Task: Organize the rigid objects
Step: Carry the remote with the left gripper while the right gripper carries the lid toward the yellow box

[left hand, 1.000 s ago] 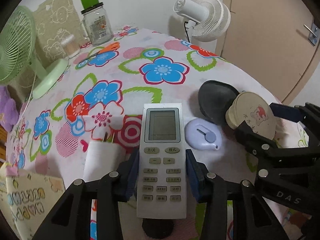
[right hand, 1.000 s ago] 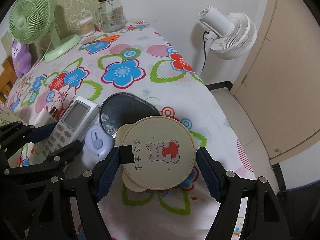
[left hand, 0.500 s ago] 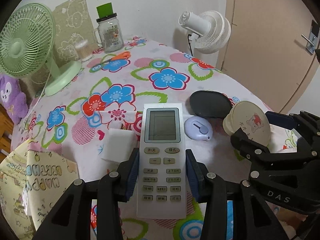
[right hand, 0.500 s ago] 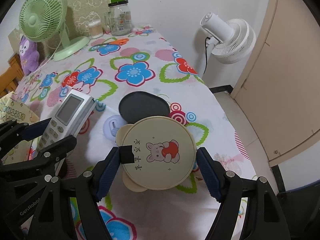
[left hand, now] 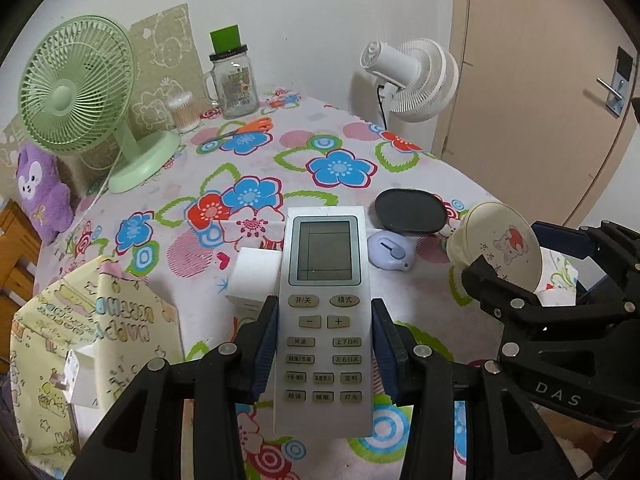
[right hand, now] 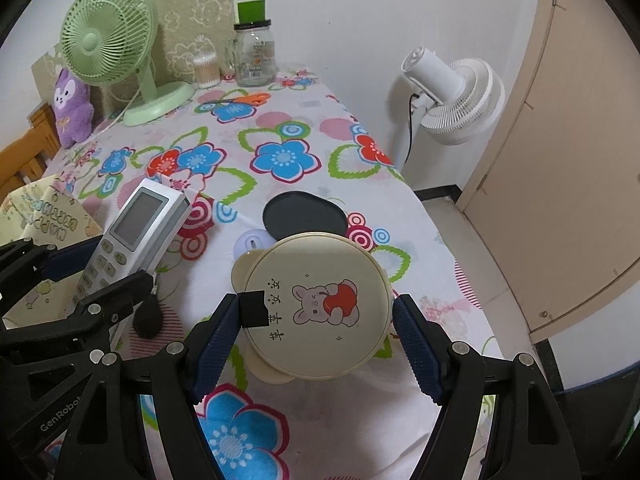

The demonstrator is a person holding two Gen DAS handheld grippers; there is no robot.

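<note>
The air-conditioner remote (left hand: 323, 320) is clamped by its long sides, at the button part, between the pads of the left gripper (left hand: 324, 356), above the flowered tablecloth (left hand: 280, 152); it looks light and stiff, but its smooth plastic could slip. The right gripper (right hand: 316, 334) grasps the round cream lid with a rabbit picture (right hand: 316, 304) across its rim. Below remain a black oval tray (right hand: 304, 216) and a small lilac gadget (left hand: 390, 250).

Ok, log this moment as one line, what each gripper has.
left gripper: shut on remote | right gripper: shut on round box | both held above table
</note>
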